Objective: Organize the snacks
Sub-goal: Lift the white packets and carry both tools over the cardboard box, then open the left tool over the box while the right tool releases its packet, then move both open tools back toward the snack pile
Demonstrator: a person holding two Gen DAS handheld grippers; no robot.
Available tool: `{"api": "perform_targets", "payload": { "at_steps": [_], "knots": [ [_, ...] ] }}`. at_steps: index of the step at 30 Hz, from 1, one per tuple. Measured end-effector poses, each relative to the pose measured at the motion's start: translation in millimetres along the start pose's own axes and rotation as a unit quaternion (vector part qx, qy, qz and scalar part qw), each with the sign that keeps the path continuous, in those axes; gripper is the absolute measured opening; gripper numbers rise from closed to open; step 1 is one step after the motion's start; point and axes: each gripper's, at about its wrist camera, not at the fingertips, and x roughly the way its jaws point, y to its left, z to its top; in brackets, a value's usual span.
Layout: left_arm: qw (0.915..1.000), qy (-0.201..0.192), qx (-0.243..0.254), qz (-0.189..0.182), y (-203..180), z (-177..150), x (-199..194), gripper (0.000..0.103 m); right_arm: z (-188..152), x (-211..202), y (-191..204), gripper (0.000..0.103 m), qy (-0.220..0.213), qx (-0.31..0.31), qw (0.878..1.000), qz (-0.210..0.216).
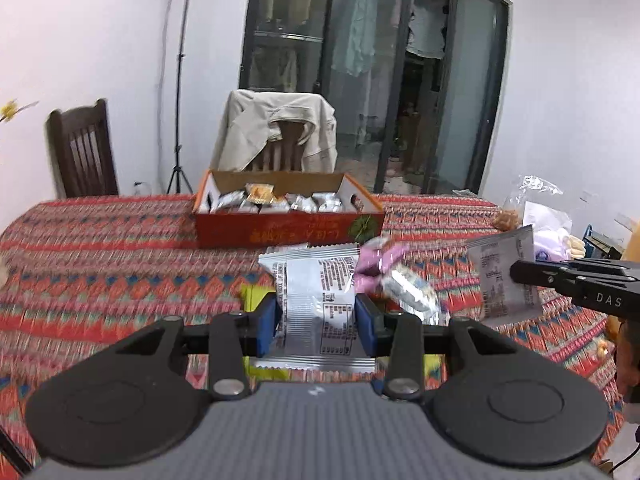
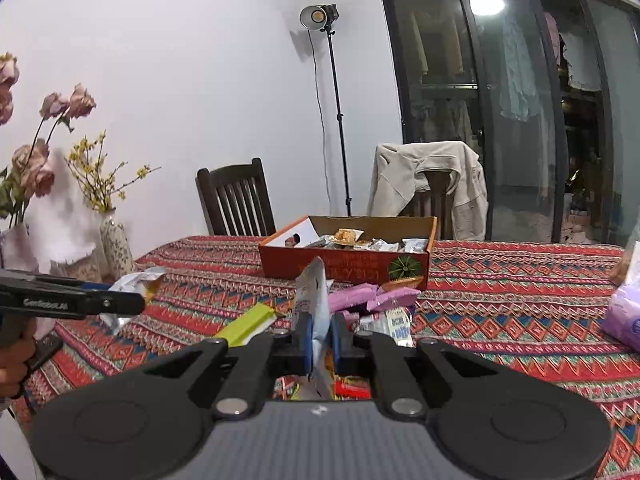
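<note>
Meanwhile, my left gripper (image 1: pixel 316 316) clamps a silver packet (image 1: pixel 314 280); my right gripper (image 2: pixel 321 338) pinches a thin sachet (image 2: pixel 316 304) before the box (image 1: pixel 288 232).

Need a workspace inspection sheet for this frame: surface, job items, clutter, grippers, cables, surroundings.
Surface: table under a red patterned woven cloth.
Job's things: open red cardboard box partly filled with wrapped snacks; loose pink packets, a lime-green bar wrapper and clear-wrapped snacks lie in front of it.
Clutter: purple plastic pack at the table's right edge; patterned vases with flowers at the left.
Grippers: left gripper shut on a silver foil packet; right gripper shut on a thin white-blue sachet, held edge-up.
Cables: one runs down the light stand.
Surroundings: dark wooden chair, beige jacket on a second chair, glass sliding doors.
</note>
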Motion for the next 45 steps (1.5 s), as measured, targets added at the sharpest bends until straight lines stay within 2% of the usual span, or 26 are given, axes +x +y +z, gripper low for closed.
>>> {"api": "perform_targets", "payload": {
  "at_steps": [6,10,14,16,19,25,27,30,31,34,36,38,39,40,45],
  "knots": [
    [0.9998,0.016,0.009,-0.01,14,83,87,0.041,57,76,-48,0.009,0.019,0.046,0.998,0.048],
    [0.9994,0.03,0.01,-0.018,24,138,158,0.041,100,143,-83,0.009,0.038,0.082,0.994,0.069],
    [0.9991,0.037,0.02,-0.003,30,175,239,0.041,143,222,-116,0.009,0.061,0.117,0.988,0.077],
    [0.9984,0.054,0.018,-0.002,35,184,285,0.041,159,266,-129,0.009,0.077,0.124,0.987,0.067],
    [0.9956,0.092,-0.017,0.003,50,192,353,0.041,169,338,-152,0.01,0.114,0.14,0.983,0.045],
    [0.9889,0.138,-0.034,0.043,61,194,454,0.041,161,446,-180,0.01,0.168,0.115,0.978,-0.037],
    [0.9871,0.151,-0.033,0.042,58,191,478,0.041,154,471,-186,0.01,0.186,0.115,0.974,-0.052],
    [0.9862,0.158,-0.026,0.044,53,182,497,0.044,146,495,-185,0.013,0.2,0.102,0.972,-0.067],
    [0.9856,0.161,-0.027,0.044,54,178,500,0.046,143,499,-185,0.009,0.204,0.097,0.97,-0.083],
    [0.9844,0.165,-0.047,0.038,67,173,500,0.059,142,500,-186,0.009,0.204,0.089,0.972,-0.074],
    [0.9847,0.161,-0.056,0.034,74,173,491,0.061,144,492,-187,0.017,0.198,0.094,0.974,-0.063],
    [0.9852,0.16,-0.051,0.031,80,175,481,0.066,145,480,-186,0.054,0.191,0.096,0.974,-0.073],
    [0.9853,0.161,-0.047,0.031,80,178,477,0.067,146,474,-185,0.06,0.186,0.089,0.975,-0.08],
    [0.9857,0.161,-0.039,0.032,81,180,471,0.068,148,469,-183,0.057,0.184,0.08,0.976,-0.084],
    [0.9857,0.164,-0.005,0.038,81,195,425,0.072,172,433,-178,0.058,0.183,0.06,0.977,-0.095]
  ]
}}
